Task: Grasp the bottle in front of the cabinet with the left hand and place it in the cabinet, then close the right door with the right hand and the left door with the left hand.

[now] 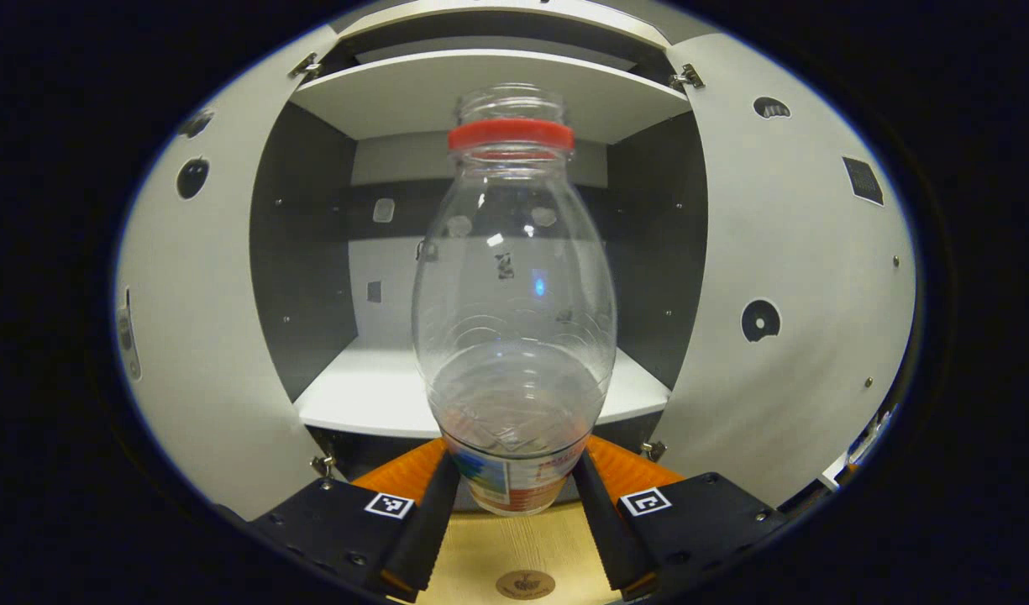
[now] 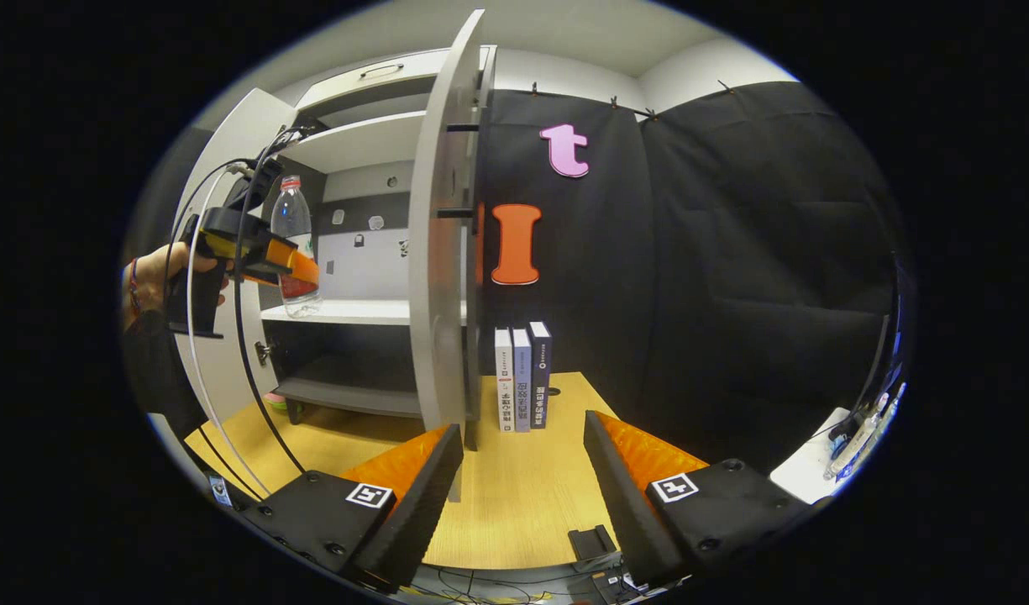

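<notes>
left claw [image 1: 514,496] gripping bottle [image 1: 512,319], books [image 2: 522,378] beside cabinet [image 2: 434,252]

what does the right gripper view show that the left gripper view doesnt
Right gripper view: the right gripper, open over the wooden table, three upright books against the booth wall, the right door seen edge-on, and a hand holding the left gripper. Left gripper view: the left gripper shut on the bottle near its base, the red neck ring, and both doors' inner faces. Shared: the open cabinet, its white shelf, and the bottle at the shelf's front.
</notes>
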`<control>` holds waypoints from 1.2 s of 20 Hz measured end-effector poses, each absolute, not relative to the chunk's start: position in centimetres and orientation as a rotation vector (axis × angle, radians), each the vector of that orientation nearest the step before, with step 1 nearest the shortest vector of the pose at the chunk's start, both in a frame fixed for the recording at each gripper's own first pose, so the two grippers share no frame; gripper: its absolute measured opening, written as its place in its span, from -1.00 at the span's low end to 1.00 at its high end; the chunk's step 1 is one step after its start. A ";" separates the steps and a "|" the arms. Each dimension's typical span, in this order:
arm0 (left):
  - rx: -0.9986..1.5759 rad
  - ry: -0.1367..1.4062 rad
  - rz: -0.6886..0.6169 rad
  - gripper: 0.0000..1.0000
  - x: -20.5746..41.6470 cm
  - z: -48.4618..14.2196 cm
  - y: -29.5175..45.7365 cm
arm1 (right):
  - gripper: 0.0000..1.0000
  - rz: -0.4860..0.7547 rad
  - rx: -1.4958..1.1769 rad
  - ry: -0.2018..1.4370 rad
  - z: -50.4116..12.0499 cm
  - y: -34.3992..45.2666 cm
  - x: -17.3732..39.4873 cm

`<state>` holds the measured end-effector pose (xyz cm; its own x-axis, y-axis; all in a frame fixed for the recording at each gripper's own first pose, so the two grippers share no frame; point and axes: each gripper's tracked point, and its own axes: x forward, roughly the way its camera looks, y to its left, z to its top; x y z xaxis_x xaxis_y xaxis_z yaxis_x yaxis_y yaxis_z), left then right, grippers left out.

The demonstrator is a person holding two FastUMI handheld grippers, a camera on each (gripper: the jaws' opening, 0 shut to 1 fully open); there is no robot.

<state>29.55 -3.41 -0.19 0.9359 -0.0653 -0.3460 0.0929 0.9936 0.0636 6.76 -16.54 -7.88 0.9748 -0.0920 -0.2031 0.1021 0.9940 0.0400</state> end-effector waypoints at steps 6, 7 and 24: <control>0.051 0.376 -0.107 0.50 36.3 -1.4 -4.4 | 0.91 -0.179 0.038 0.209 -8.1 -18.7 6.7; 0.043 0.391 -0.111 0.50 37.2 -2.0 -4.4 | 0.92 -0.194 0.038 0.213 -8.1 -19.1 6.6; 0.086 0.440 -0.093 0.97 41.6 -4.9 -3.7 | 0.92 -0.283 0.019 0.238 -7.2 -20.2 7.0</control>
<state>41.59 -3.71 -4.94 0.9007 -0.0715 -0.4284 0.1087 0.9921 0.0628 7.00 -20.18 -7.16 0.9322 -0.2747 -0.2356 0.2793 0.9601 -0.0146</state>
